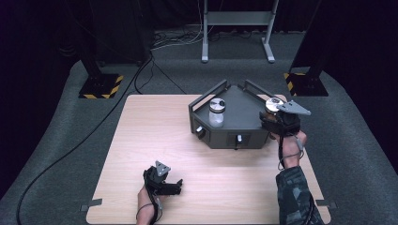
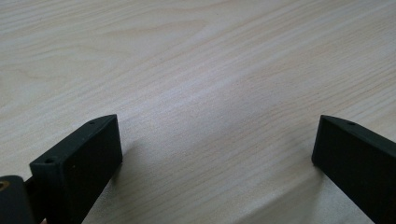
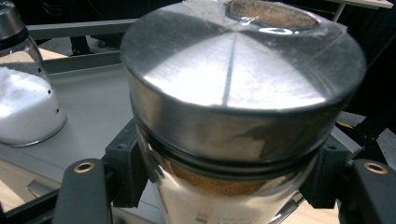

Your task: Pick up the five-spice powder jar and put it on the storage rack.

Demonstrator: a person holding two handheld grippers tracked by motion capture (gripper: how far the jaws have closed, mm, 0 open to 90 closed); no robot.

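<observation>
A glass shaker (image 3: 243,126) with a steel lid and brown powder inside sits between my right gripper's jaws, which press on its body just under the lid. In the high view that shaker (image 1: 272,105) is at the right corner of the dark grey tray (image 1: 244,117), with my right gripper (image 1: 278,118) shut on it. A second shaker (image 1: 216,111) with white grains (image 3: 23,112) stands upright in the tray's left part. My left gripper (image 1: 170,186) rests low over the bare wooden table near the front, its jaws wide apart (image 2: 215,158) with nothing between them.
The wooden table (image 1: 155,136) stands on grey carpet. The tray has raised rails at the back and small knobs on its front walls. Black stands with striped bases (image 1: 101,86) and a white frame (image 1: 237,28) lie beyond the table, with cables on the floor.
</observation>
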